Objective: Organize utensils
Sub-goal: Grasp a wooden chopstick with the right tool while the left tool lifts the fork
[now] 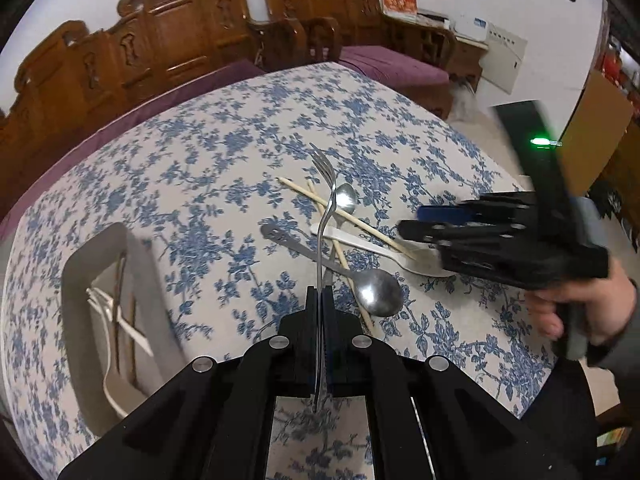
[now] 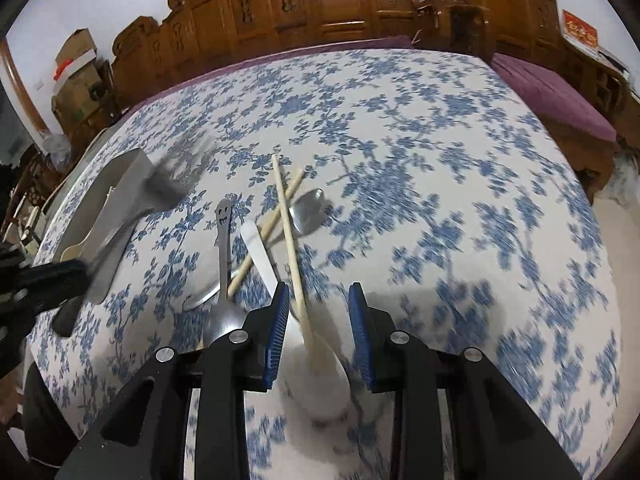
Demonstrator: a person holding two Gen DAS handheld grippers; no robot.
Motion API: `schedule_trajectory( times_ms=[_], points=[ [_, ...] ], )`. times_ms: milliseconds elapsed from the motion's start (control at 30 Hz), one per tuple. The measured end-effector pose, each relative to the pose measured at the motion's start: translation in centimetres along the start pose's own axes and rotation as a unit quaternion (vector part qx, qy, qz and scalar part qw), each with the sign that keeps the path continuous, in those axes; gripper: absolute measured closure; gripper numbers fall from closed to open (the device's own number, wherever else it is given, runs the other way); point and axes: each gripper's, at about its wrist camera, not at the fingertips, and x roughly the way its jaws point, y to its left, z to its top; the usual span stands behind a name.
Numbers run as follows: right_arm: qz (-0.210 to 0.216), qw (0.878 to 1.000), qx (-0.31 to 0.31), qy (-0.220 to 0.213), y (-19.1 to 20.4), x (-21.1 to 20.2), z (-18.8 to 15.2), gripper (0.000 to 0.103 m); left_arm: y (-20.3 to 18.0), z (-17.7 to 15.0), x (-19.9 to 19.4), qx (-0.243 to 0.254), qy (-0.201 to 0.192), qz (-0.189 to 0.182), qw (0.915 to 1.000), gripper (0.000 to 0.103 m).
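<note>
Step in hand: carrying a picked utensil to the tray. Left gripper (image 1: 319, 296), low centre of the left wrist view, has its fingers clamped tight on a metal fork (image 1: 325, 200), gripped along the handle, tines pointing up and away, lifted clear of the worktop (image 1: 224, 120).

The grey utensil tray (image 1: 78, 280) sits at left of that frame, already holding a white spoon and some sticks, blurred. The rest of the pile lies centre frame: chopsticks (image 1: 344, 212) crossed over a small metal spoon (image 1: 346, 198), a white plastic spoon (image 1: 384, 250), and a big metal spoon (image 1: 378, 292) with a cut-out handle.

Right gripper (image 2: 318, 320) has its fingers partly open and holds nothing; one chopstick (image 2: 290, 248) and the bowl of the white spoon (image 2: 332, 376) lie between and below the fingers, with no contact that I can see.

Next, by my reading: swing the fork over the tray, lower it into a compartment, let go. The right needs to drop and close on the chopstick without dragging the white spoon along.

Writing: red packet (image 1: 399, 3) at top right of the left wrist view, print unreadable. The cut-out spoon handle (image 2: 223, 216) shows a smiley face. No legible brands.
</note>
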Motion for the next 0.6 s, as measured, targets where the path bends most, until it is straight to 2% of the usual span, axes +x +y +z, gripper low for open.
schedule_trajectory(
  times_ms=[167, 267, 500, 600],
  points=[
    [0.0, 1.0, -0.02, 0.021, 0.7, 2.2, 1.3, 0.07, 1.1, -0.3, -2.0, -0.011, -0.017, 0.002, 0.9998, 0.101],
    [0.005, 0.999, -0.031, 0.031, 1.2, 3.0, 1.8, 0.074, 1.6, -0.7, -2.9, -0.015, -0.023, 0.004, 0.9996, 0.101],
    [-0.02, 0.997, -0.057, 0.045, 2.7, 4.1, 2.8, 0.078, 3.2, -1.5, -4.6, -0.025, -0.033, 0.014, 0.999, 0.101],
    [-0.04, 0.996, -0.06, 0.058, 2.9, 4.8, 2.7, 0.087, 4.0, -1.8, -5.1, -0.03, -0.037, 0.018, 0.9987, 0.101]
  ],
)
